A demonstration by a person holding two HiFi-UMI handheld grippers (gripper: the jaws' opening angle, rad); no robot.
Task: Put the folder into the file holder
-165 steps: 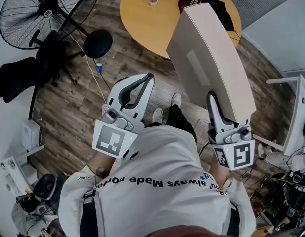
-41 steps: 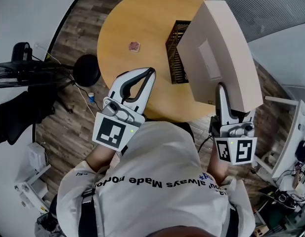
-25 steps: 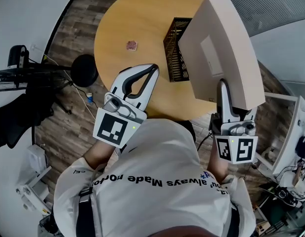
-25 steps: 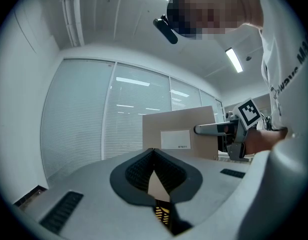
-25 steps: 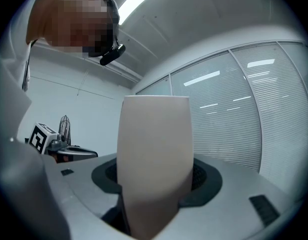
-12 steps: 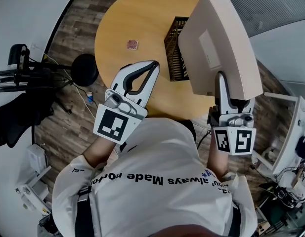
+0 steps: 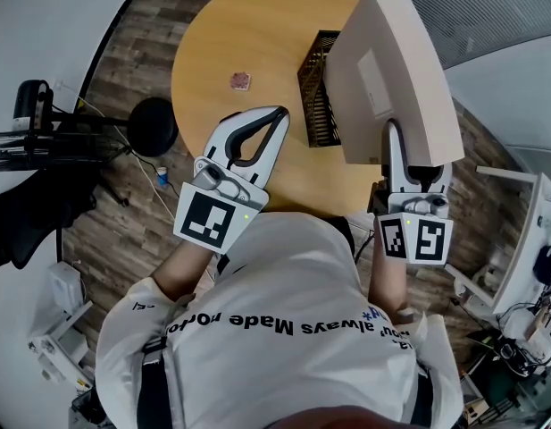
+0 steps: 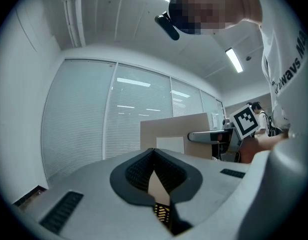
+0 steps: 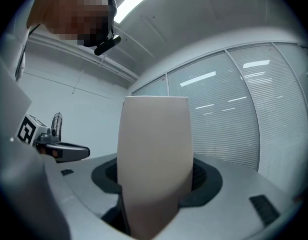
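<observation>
The folder [image 7: 396,70] between the right gripper's [image 9: 154,184] jaws is pale cream, the file holder [image 7: 313,96] ahead of the jaws is black mesh, and the table [image 7: 230,34] under it is yellow wood.

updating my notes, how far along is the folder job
Done: the folder is gripped in the right gripper. In hand: it hangs over the table, near the black file holder. Left: lowering it into the holder; the left gripper is shut and empty.
</observation>
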